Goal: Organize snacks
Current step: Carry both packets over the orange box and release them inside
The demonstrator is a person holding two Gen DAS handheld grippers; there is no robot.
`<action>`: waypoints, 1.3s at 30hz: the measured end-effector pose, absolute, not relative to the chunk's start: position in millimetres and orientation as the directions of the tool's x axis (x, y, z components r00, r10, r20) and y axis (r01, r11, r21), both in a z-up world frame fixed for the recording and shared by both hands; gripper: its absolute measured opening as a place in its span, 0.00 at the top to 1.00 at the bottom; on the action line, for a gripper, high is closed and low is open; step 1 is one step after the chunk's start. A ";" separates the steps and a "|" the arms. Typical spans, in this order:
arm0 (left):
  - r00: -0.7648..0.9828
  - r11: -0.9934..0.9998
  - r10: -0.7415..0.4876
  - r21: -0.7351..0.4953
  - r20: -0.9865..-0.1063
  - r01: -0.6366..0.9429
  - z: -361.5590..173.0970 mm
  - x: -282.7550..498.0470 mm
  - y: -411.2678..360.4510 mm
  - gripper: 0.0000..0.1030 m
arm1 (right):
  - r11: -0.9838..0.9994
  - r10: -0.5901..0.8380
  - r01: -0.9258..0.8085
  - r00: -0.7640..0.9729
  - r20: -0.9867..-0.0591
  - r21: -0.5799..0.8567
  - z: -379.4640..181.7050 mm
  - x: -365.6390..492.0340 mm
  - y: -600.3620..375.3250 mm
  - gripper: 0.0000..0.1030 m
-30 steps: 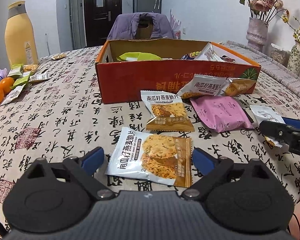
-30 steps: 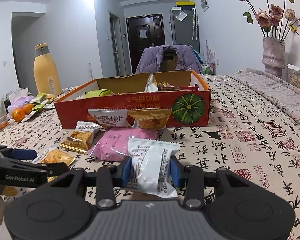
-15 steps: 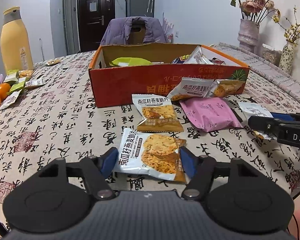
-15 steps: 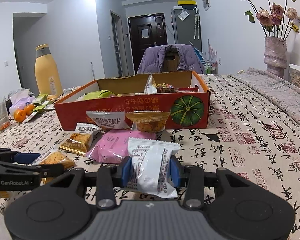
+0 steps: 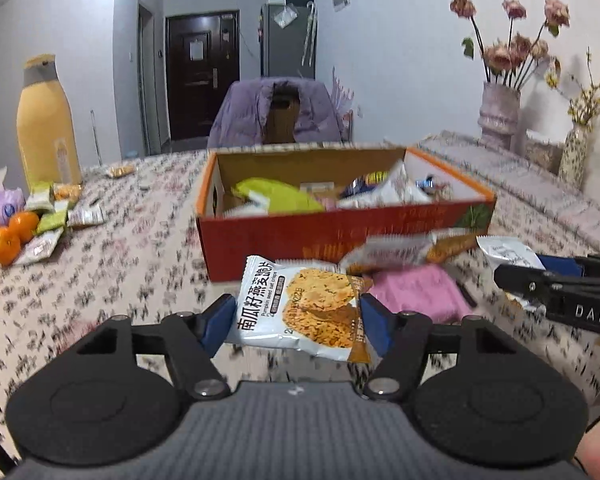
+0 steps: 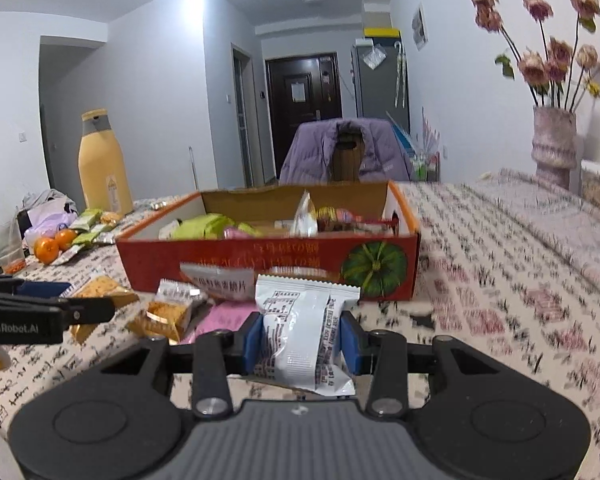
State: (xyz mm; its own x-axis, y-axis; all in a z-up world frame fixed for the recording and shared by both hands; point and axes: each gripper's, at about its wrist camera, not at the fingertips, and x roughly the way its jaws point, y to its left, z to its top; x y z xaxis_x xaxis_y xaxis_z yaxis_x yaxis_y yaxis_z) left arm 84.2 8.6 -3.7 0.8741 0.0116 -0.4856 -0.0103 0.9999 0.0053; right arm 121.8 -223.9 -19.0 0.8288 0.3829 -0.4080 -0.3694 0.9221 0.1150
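My left gripper (image 5: 296, 322) is shut on a white-and-orange oat crisp packet (image 5: 300, 304), which hangs clear of the tablecloth in front of the red cardboard box (image 5: 300, 240). My right gripper (image 6: 302, 338) is shut on a white packet (image 6: 300, 320) and holds it just before the box (image 6: 260, 260). The box holds several snacks, a green bag among them. A pink packet (image 5: 416, 292), a small oat crisp packet (image 6: 172, 308) and another packet (image 5: 396, 252) leaning on the box lie between the grippers. The right gripper (image 5: 540, 284) shows at the right edge of the left wrist view.
A tall yellow bottle (image 5: 48, 132), oranges (image 5: 8, 236) and small packets (image 5: 60, 216) sit at the table's far left. Two vases (image 5: 498, 116) with flowers stand at the back right. A chair with a purple jacket (image 5: 276, 112) is behind the box.
My left gripper's jaws closed on the oat crisp packet and lifted it off the table toward the box. The right gripper kept its grip on the white packet and hardly moved.
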 end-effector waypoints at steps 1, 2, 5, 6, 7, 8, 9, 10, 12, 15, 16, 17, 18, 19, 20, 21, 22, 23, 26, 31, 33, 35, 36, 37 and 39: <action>0.879 1.000 0.010 0.003 -0.477 -0.009 -0.1 85.5 8.5 0.33 | 0.922 0.384 -0.372 0.833 -0.397 0.111 -16.2 122.5 -223.9 0.61; 0.885 1.000 0.009 0.001 -0.465 -0.010 4.5 86.9 8.3 0.33 | 0.921 0.385 -0.373 0.838 -0.386 0.107 -12.8 123.4 -223.6 0.61; 0.901 1.000 0.012 0.001 -0.433 -0.012 17.9 93.0 6.4 0.33 | 0.922 0.384 -0.377 0.853 -0.353 0.092 -1.3 128.7 -221.2 0.61; 0.906 1.000 0.013 0.002 -0.424 -0.013 22.5 95.7 5.4 0.33 | 0.922 0.383 -0.377 0.857 -0.343 0.087 2.2 130.4 -220.6 0.61; 0.910 1.000 0.012 0.002 -0.415 -0.012 26.7 98.2 4.9 0.33 | 0.922 0.382 -0.378 0.861 -0.335 0.081 5.3 132.6 -219.5 0.61; 0.913 1.000 0.012 0.001 -0.407 -0.013 30.8 101.2 4.5 0.33 | 0.923 0.379 -0.377 0.866 -0.326 0.073 8.7 135.4 -218.1 0.61; 0.916 1.000 0.016 0.001 -0.401 -0.017 34.8 104.5 4.1 0.33 | 0.924 0.376 -0.375 0.870 -0.319 0.067 11.8 138.3 -216.9 0.61; 0.919 1.000 0.018 0.002 -0.395 -0.019 38.6 107.9 3.6 0.33 | 0.925 0.374 -0.375 0.873 -0.313 0.061 14.5 141.4 -215.9 0.61; 0.924 1.000 0.018 -0.001 -0.381 -0.020 45.2 114.2 3.2 0.33 | 0.927 0.370 -0.372 0.879 -0.302 0.052 20.5 149.2 -213.8 0.61; 0.930 1.000 0.020 -0.002 -0.366 -0.022 55.2 125.8 2.2 0.33 | 0.927 0.371 -0.373 0.882 -0.289 0.051 28.1 160.9 -211.0 0.61; 0.931 1.000 0.022 0.000 -0.364 -0.023 58.5 130.8 1.4 0.33 | 0.927 0.369 -0.372 0.884 -0.287 0.048 31.0 166.0 -210.1 0.61; 0.931 1.000 0.026 0.004 -0.365 -0.027 60.8 135.2 0.7 0.33 | 0.928 0.366 -0.370 0.887 -0.282 0.044 33.7 170.8 -209.1 0.61; 0.931 1.000 0.030 0.006 -0.364 -0.030 63.4 139.9 -0.1 0.33 | 0.929 0.364 -0.368 0.889 -0.278 0.039 35.2 174.9 -208.0 0.61; 0.931 0.999 0.032 0.006 -0.363 -0.033 65.7 144.5 0.1 0.33 | 0.931 0.359 -0.364 0.891 -0.277 0.033 36.8 179.3 -206.8 0.61; 0.930 0.999 0.035 0.003 -0.365 -0.037 67.6 149.3 0.3 0.33 | 0.932 0.354 -0.360 0.893 -0.277 0.029 38.0 183.5 -205.7 0.61; 0.929 0.999 0.035 -0.004 -0.367 -0.039 69.6 155.0 0.7 0.33 | 0.933 0.351 -0.358 0.894 -0.279 0.030 39.5 189.2 -205.1 0.61; 0.929 0.999 0.031 -0.016 -0.368 -0.040 71.1 160.3 1.5 0.33 | 0.933 0.352 -0.358 0.892 -0.283 0.033 40.8 195.5 -204.6 0.61; 0.928 0.999 0.030 -0.025 -0.370 -0.042 72.5 166.1 2.5 0.33 | 0.934 0.351 -0.356 0.891 -0.290 0.035 41.6 202.0 -203.8 0.61; 0.922 0.997 0.031 -0.048 -0.386 -0.053 73.6 183.4 4.4 0.33 | 0.936 0.344 -0.349 0.886 -0.310 0.042 43.1 222.0 -201.5 0.61; 0.915 0.995 0.047 -0.059 -0.402 -0.077 68.7 210.5 7.1 0.33 | 0.937 0.342 -0.341 0.864 -0.370 0.071 40.1 256.4 -196.8 0.61; 0.906 0.994 0.059 -0.062 -0.419 -0.094 63.9 222.4 8.1 0.33 | 0.940 0.337 -0.333 0.854 -0.397 0.081 38.0 269.9 -194.4 0.61; 0.893 0.992 0.078 -0.054 -0.444 -0.113 59.0 236.3 9.5 0.33 | 0.943 0.325 -0.323 0.846 -0.422 0.079 35.9 281.9 -192.0 0.61; 0.885 0.991 0.088 -0.045 -0.457 -0.122 56.7 243.4 10.1 0.33 | 0.947 0.313 -0.314 0.845 -0.433 0.071 34.3 287.9 -189.8 0.61; 0.877 0.991 0.099 -0.037 -0.469 -0.132 54.2 250.5 11.1 0.33 | 0.950 0.301 -0.305 0.845 -0.442 0.065 33.0 292.9 -188.3 0.61; 0.863 0.988 0.115 -0.034 -0.491 -0.151 48.0 261.9 14.3 0.33 | 0.956 0.284 -0.288 0.839 -0.464 0.064 29.4 304.2 -187.0 0.61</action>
